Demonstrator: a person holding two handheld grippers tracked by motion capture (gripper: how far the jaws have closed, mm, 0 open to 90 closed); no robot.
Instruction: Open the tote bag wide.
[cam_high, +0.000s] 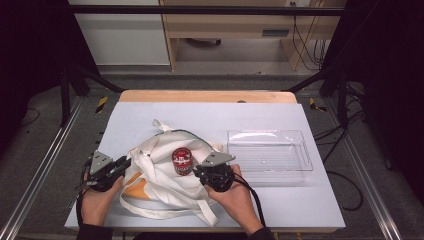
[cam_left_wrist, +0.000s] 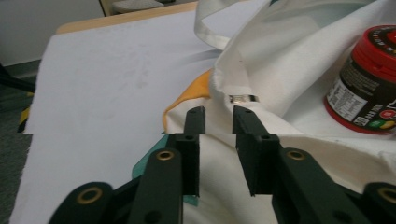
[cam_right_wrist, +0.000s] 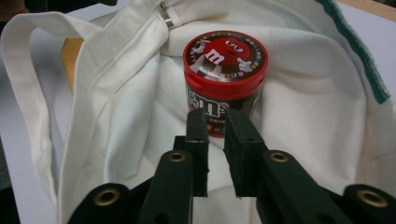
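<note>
High view: my left claw (cam_high: 121, 165) sits at the bag's (cam_high: 160, 185) left edge and my right claw (cam_high: 197, 172) is just beside the jar (cam_high: 182, 160), which stands upright on the spread white cloth.
Why so: I judge one claw is there to mind the bag's mouth while the other goes for the jar.
Around: a clear tray (cam_high: 270, 156) lies empty to the right, well apart from the bag.
Left gripper view: my jaws stand narrowly apart with nothing pinched, tips over the bag's hem near a metal zip pull (cam_left_wrist: 243, 98); the jar (cam_left_wrist: 364, 81) is off to the side.
Right gripper view: my jaws have a slim gap and hold nothing; the jar (cam_right_wrist: 225, 77) is straight ahead, red lid up.
In the way: cloth folds and the strap (cam_right_wrist: 28, 84) crowd the jar, and my gap looks too narrow for it.
</note>
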